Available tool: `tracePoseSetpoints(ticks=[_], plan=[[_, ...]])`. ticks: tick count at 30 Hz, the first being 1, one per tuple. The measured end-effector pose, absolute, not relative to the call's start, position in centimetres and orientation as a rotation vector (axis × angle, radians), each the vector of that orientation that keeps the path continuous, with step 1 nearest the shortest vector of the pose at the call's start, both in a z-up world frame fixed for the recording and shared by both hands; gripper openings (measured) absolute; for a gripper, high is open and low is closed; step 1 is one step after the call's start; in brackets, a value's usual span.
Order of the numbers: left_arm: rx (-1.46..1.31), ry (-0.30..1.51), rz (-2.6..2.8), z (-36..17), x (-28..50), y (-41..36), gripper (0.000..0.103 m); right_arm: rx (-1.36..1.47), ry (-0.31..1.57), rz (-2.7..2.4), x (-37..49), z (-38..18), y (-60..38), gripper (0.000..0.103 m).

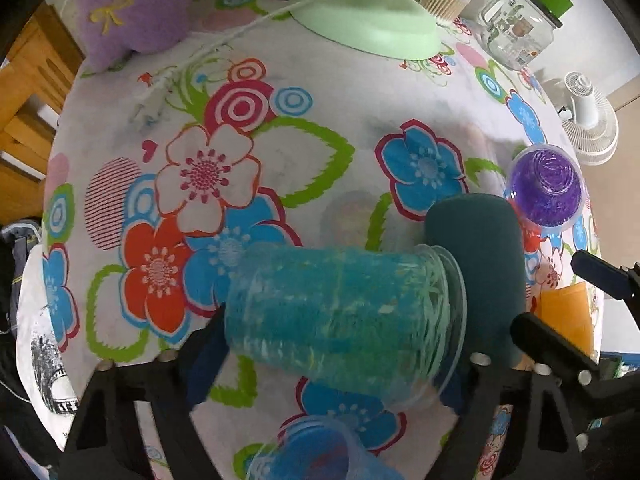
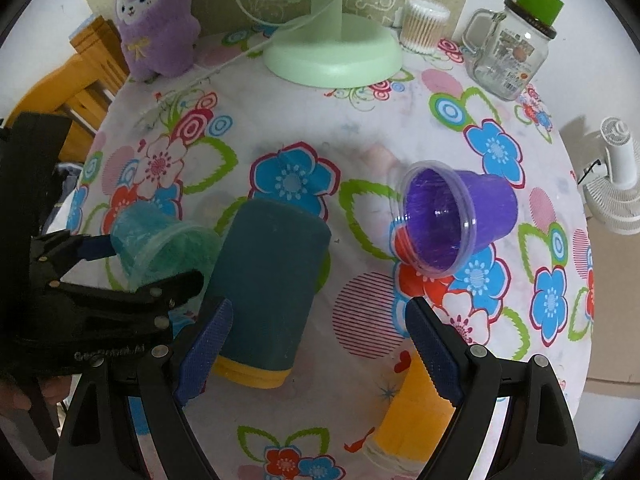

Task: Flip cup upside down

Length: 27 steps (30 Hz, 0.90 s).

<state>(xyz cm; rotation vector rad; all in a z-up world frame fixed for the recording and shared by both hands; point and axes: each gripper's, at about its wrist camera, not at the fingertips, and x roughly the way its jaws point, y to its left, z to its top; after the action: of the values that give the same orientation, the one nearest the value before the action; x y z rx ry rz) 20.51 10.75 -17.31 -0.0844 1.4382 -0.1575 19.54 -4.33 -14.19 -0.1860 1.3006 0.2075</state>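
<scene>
My left gripper [image 1: 332,344] is shut on a teal see-through plastic cup [image 1: 340,312] and holds it sideways above the floral tablecloth, rim to the right. The same cup [image 2: 160,248] shows at the left of the right wrist view, held by the left gripper [image 2: 148,264]. A purple see-through cup [image 2: 452,220] lies tilted on its side on the table, mouth toward me; it also shows in the left wrist view [image 1: 548,188]. My right gripper [image 2: 320,332] is open and empty, short of the purple cup.
A dark teal cylinder with a yellow end [image 2: 268,292] stands between the two cups. An orange cup [image 2: 416,412] is under the right gripper. A blue cup [image 1: 312,456] sits below the left gripper. A green fan base [image 2: 332,52], glass jar [image 2: 508,56] and purple plush [image 2: 156,28] line the back.
</scene>
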Motion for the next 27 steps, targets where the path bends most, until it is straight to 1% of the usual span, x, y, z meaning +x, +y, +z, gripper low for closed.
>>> tracePoseSetpoints(ticks=[7, 15, 21, 23, 25, 27], plan=[[-0.059, 1.386, -0.2, -16.1, 20.3, 10.1, 0.08, -0.178, 1.298, 0.204, 19.2, -13.7, -4.7, 0.09], [0.041, 1.298, -0.208, -11.5, 18.9, 9.6, 0.079, -0.158, 1.261, 0.232, 17.5, -10.8, -5.4, 0.09], [0.175, 1.249, -0.261, -8.4, 16.7, 7.2, 0.079, -0.151, 1.217, 0.248, 15.0, -8.1, -7.0, 0.09], [0.211, 1.235, -0.278, -7.5, 15.7, 6.3, 0.078, -0.139, 1.212, 0.244, 14.0, -7.5, -7.8, 0.09], [0.235, 1.228, -0.28, -7.1, 15.0, 5.4, 0.073, -0.125, 1.212, 0.239, 12.9, -7.1, -8.8, 0.09], [0.268, 1.229, -0.304, -6.7, 13.9, 4.2, 0.072, -0.116, 1.214, 0.231, 11.7, -7.0, -9.6, 0.09]])
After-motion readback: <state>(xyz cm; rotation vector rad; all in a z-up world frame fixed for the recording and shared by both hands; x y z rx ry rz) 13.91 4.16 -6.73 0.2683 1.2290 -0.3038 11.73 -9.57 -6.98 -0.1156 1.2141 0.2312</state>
